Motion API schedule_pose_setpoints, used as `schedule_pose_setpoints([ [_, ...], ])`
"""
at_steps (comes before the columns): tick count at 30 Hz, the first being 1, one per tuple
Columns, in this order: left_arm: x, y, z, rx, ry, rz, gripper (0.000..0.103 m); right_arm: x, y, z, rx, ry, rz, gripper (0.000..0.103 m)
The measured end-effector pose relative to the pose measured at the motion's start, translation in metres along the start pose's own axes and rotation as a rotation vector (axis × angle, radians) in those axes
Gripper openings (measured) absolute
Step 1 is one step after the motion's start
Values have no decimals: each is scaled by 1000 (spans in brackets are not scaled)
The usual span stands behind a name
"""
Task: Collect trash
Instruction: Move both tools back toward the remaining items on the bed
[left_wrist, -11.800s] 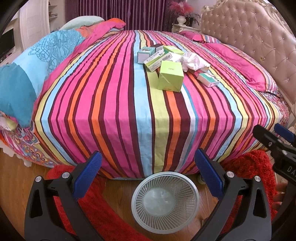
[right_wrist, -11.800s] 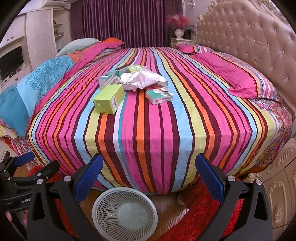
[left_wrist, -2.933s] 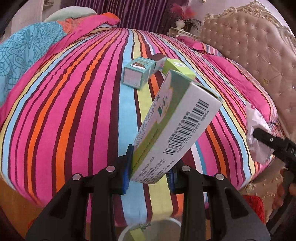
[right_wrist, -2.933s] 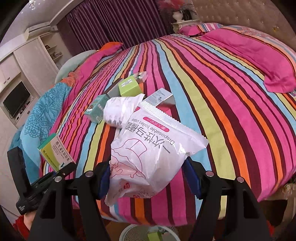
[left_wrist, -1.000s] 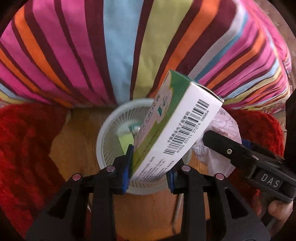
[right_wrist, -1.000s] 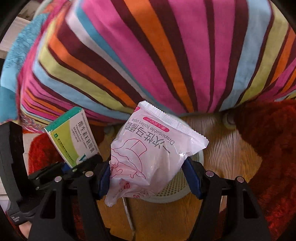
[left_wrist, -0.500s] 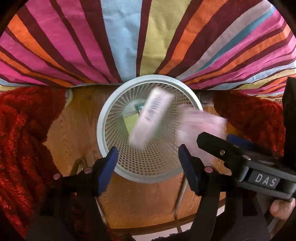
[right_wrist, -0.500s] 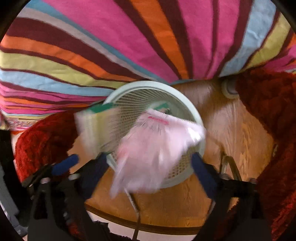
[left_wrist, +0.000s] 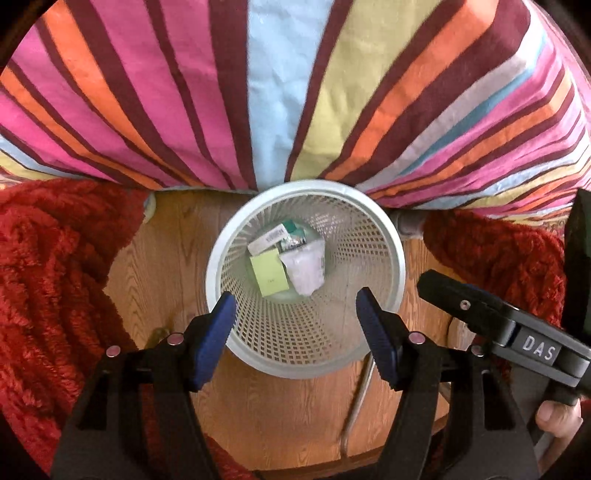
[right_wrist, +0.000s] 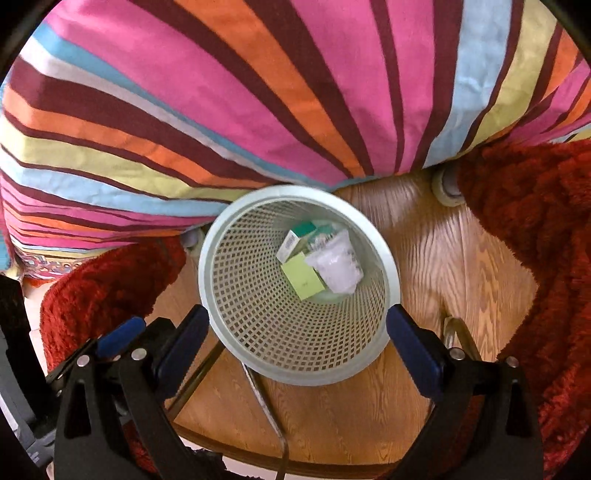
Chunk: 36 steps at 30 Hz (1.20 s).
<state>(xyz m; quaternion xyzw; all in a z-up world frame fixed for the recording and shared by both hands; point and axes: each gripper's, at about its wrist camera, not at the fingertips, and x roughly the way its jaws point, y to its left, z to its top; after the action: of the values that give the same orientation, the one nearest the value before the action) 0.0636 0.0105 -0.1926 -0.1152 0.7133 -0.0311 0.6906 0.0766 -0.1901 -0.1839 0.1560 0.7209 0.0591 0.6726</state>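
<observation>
Both the left tool (left_wrist: 295, 317) and right tool (right_wrist: 297, 334) hang spread and empty over the mesh wastebasket (left_wrist: 397, 266), where a lime box (left_wrist: 268, 275) and white wrapper (left_wrist: 304, 271) lie, so the drop looks done; next, reach to the striped bed (left_wrist: 280, 85) for more trash.

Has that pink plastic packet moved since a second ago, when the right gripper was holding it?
Yes. The packet has dropped from the right hand-held gripper, now open, to the bottom of the basket, beside the green box.
</observation>
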Motion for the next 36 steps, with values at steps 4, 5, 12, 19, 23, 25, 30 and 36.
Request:
schedule_pose_setpoints([
  [4,-17,9,1,-30,-60,-9,66,-20,5,-2,-37,-90,0,92],
  [5,-20,10,1,-35,-71,-8,66,-28,7,-3,-48,-126,-3,92],
  [12,-60,3,-2,1,-224,-14,66,-94,16,-9,-134,-436,-47,92],
  [19,-124,0,7,43,-464,-40,66,-160,26,-6,-255,-745,-59,92],
  [23,-148,-1,16,64,-552,-31,66,-171,29,7,-283,-793,-32,92],
  [25,-159,-3,22,82,-587,-23,66,-177,31,14,-296,-803,-27,92],
  [30,-175,-1,40,93,-649,-13,73,-183,30,37,-330,-798,5,92],
  [36,-191,-1,78,89,-685,-5,73,-192,31,64,-369,-807,-22,93],
])
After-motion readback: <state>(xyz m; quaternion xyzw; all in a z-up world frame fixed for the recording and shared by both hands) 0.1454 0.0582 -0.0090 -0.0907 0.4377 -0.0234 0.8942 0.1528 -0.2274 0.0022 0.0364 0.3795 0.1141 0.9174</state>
